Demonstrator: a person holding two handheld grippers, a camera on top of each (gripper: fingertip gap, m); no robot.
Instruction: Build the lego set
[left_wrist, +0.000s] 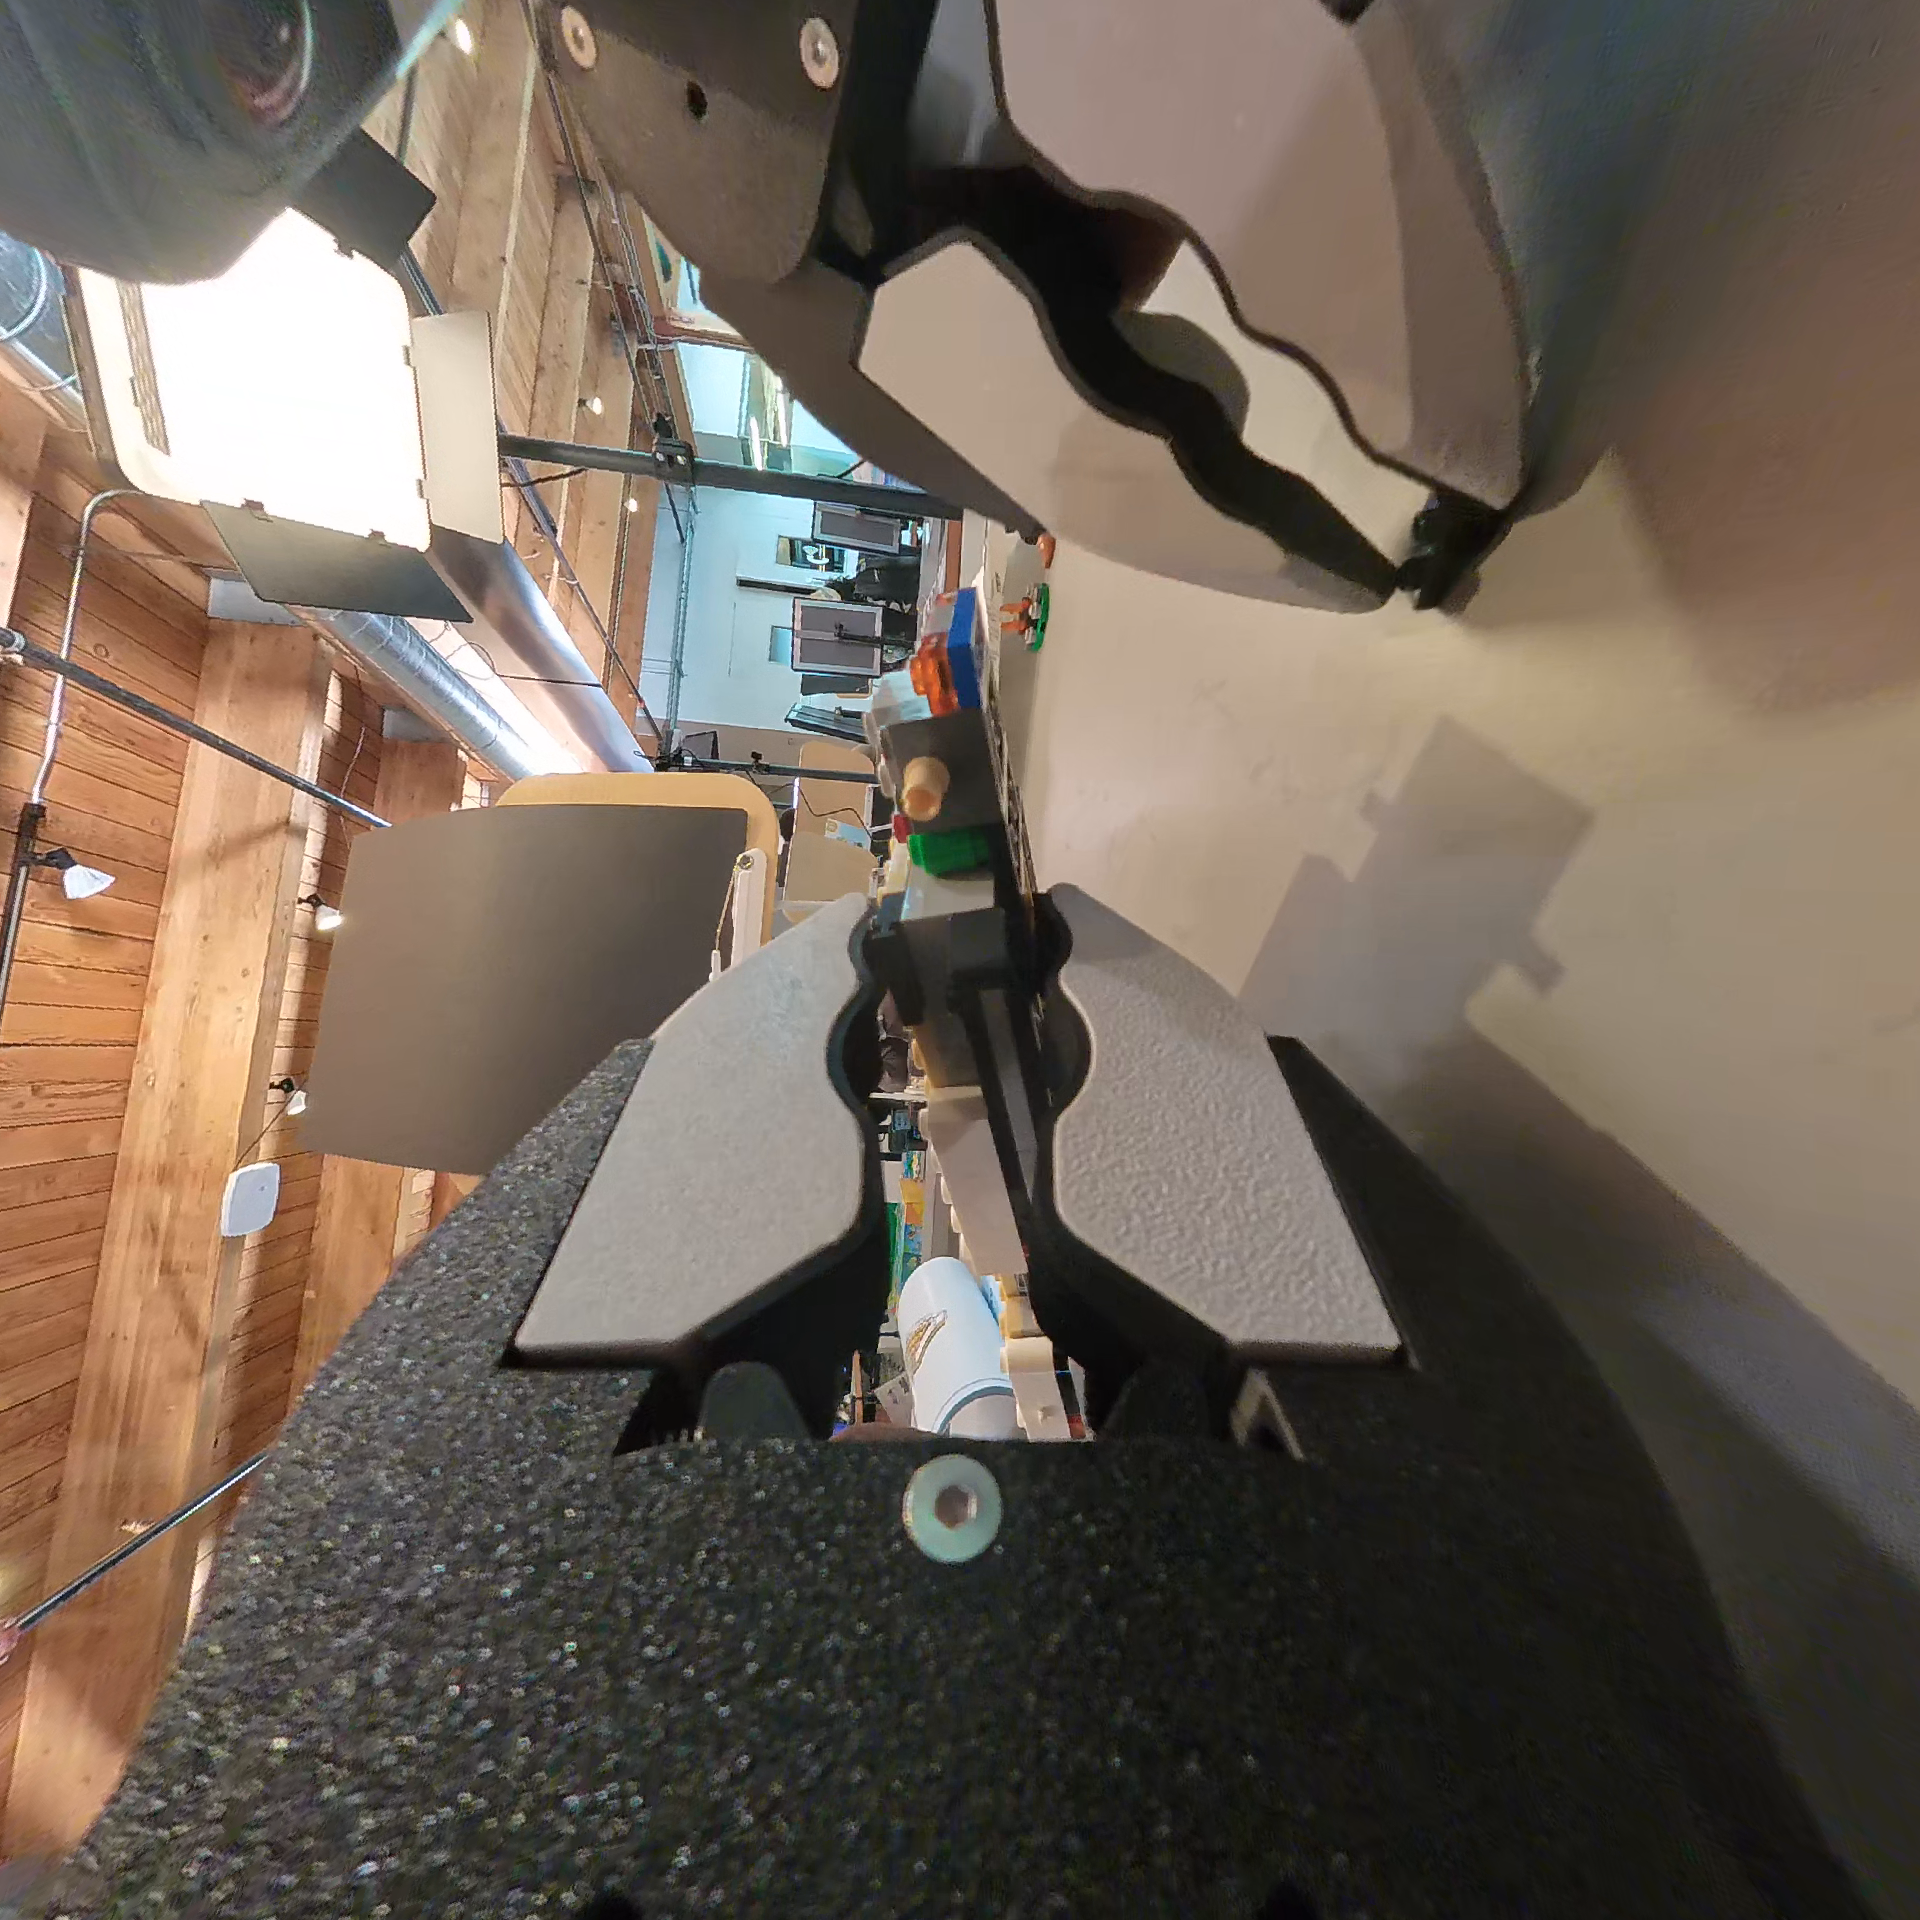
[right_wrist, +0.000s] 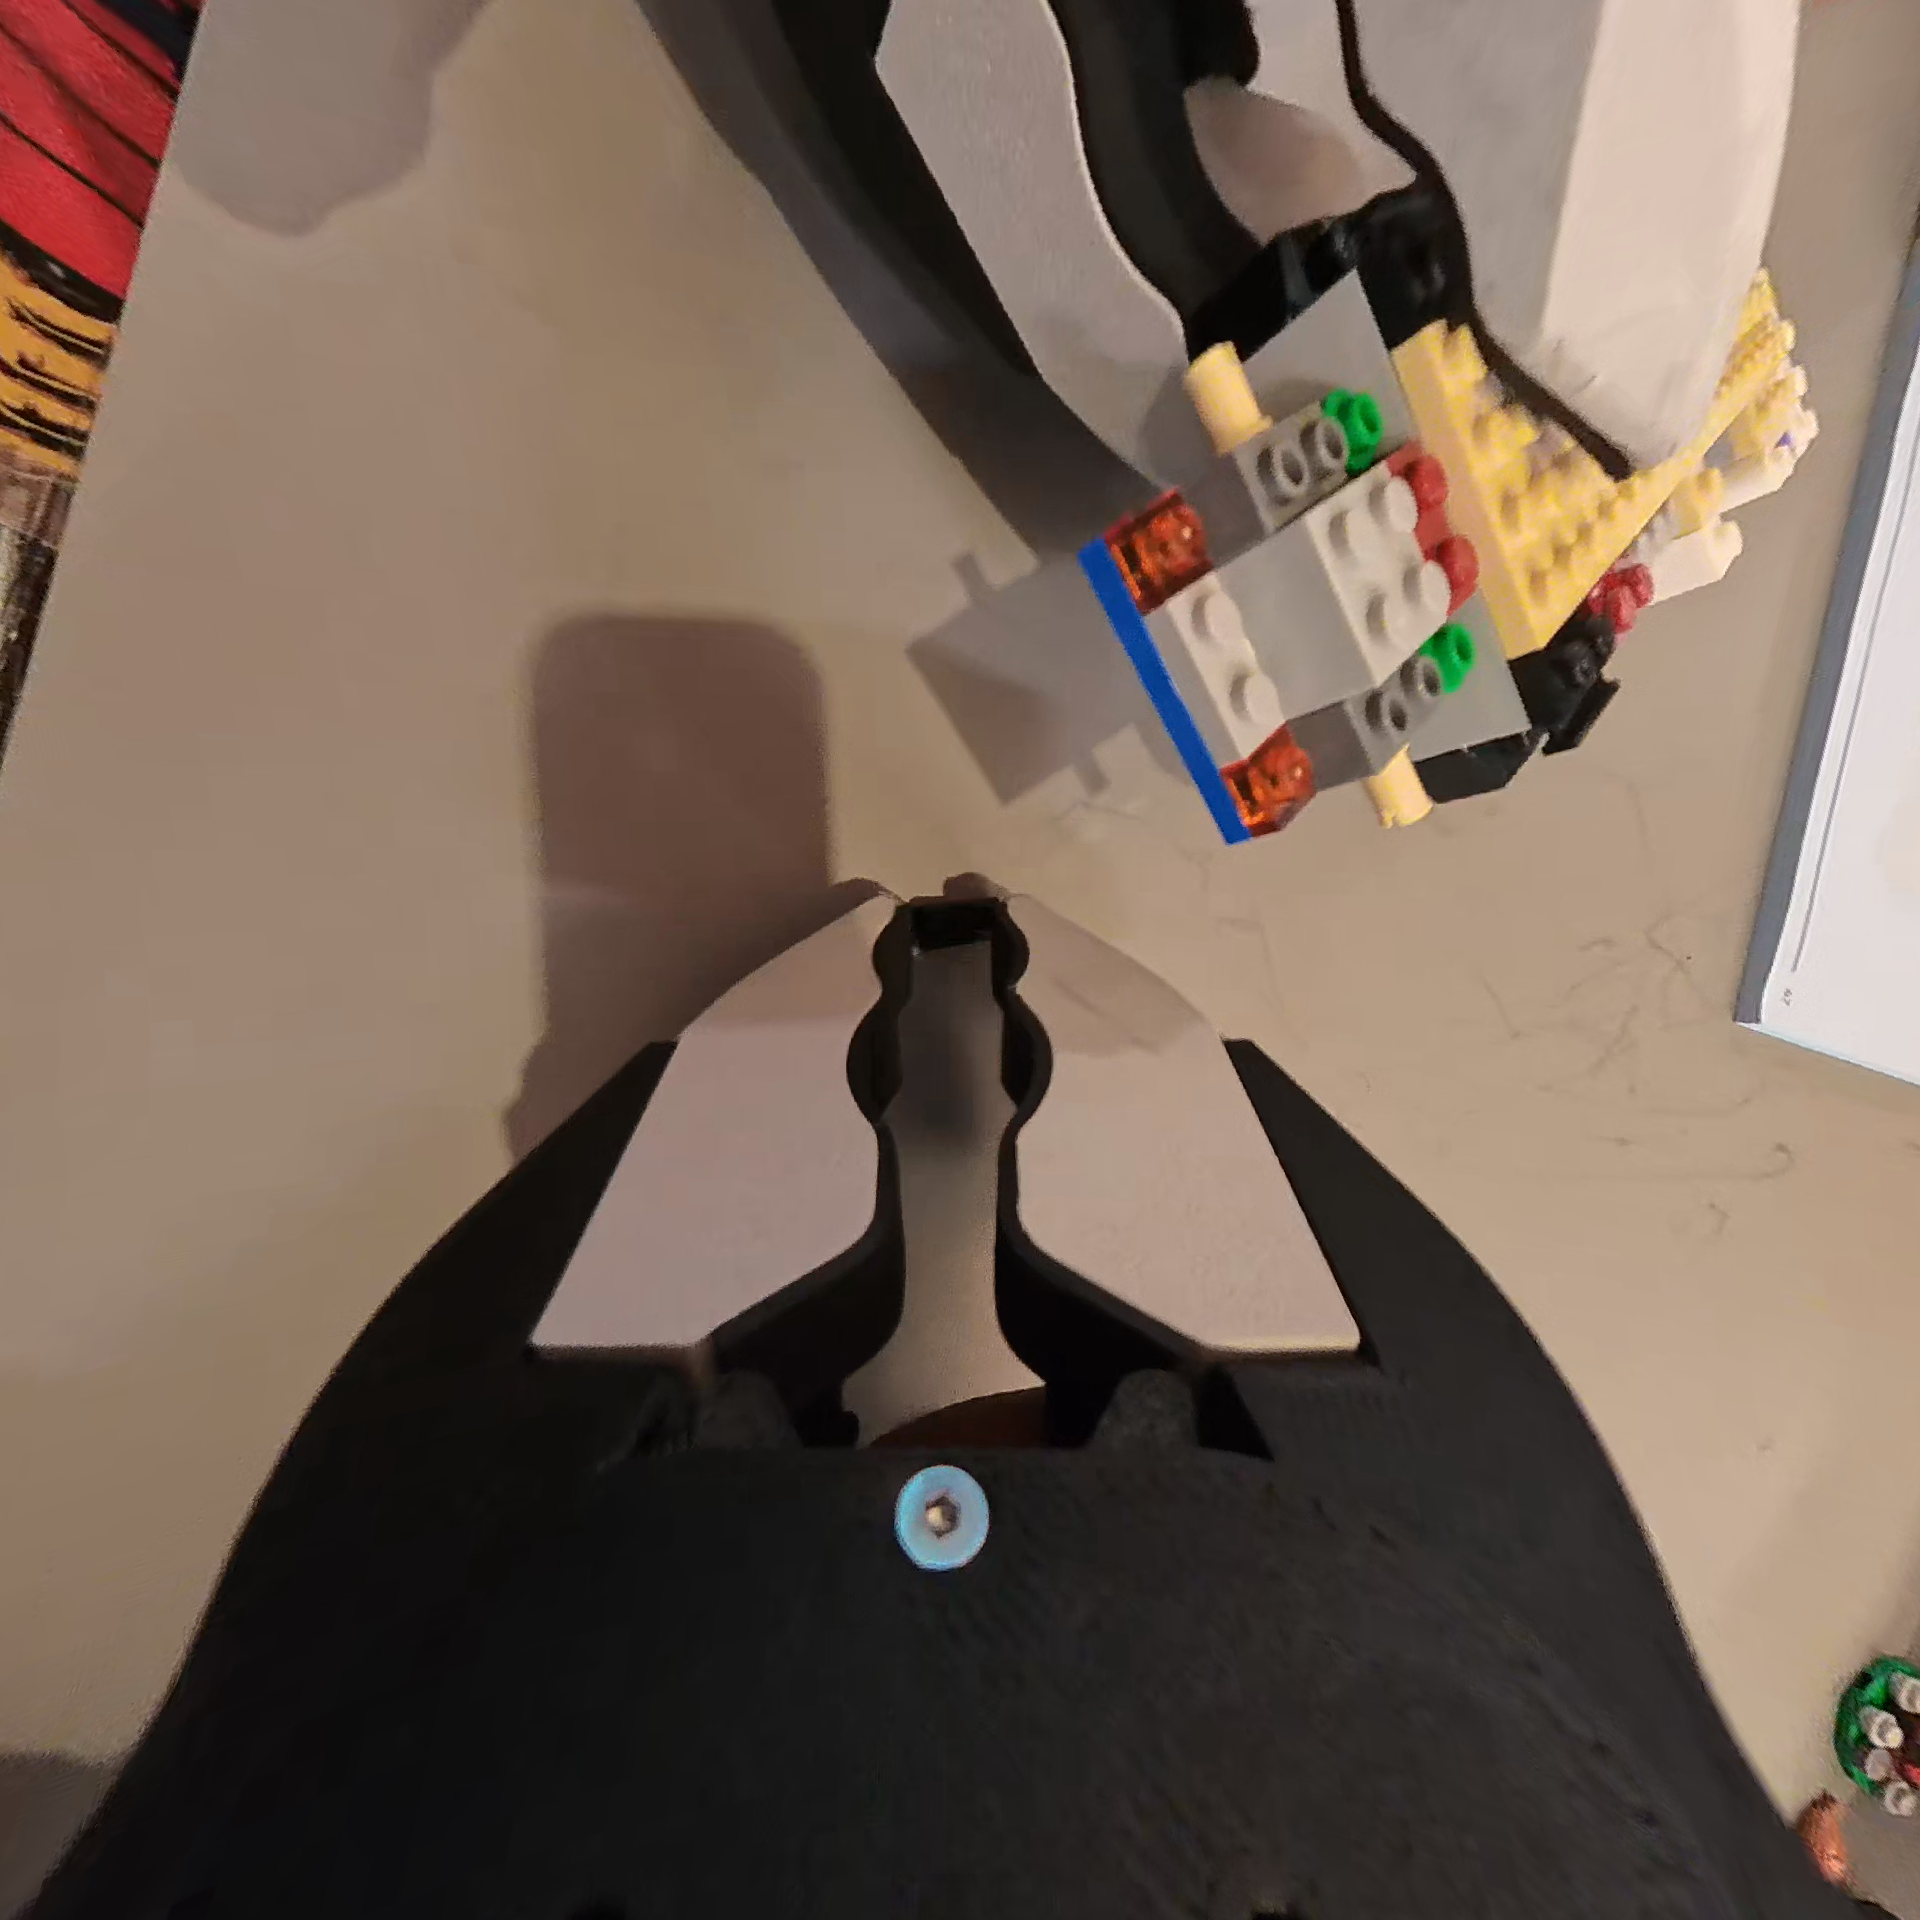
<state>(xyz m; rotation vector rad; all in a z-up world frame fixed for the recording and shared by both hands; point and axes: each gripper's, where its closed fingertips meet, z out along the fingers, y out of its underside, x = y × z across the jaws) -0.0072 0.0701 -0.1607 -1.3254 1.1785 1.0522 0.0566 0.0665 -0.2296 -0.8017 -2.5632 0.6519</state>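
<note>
Right wrist view, small black piece (right_wrist: 954, 925) between right tongs (right_wrist: 954, 914) tips

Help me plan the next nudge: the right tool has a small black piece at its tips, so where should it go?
Probably carry the right tool, shut on the small black piece, up and rightward toward the brick model held by the left tool, since open tabletop separates them.

A bright studio light panel (left_wrist: 281, 395) with black flaps hangs against the wood-plank wall (left_wrist: 114, 935), and a silver ventilation duct (left_wrist: 457, 675) runs just beside it. Beyond the duct the room opens onto pale walls and screens (left_wrist: 836, 634). Farther from the panel lies the beige tabletop (left_wrist: 1299, 790), crossed by shadows.
</note>
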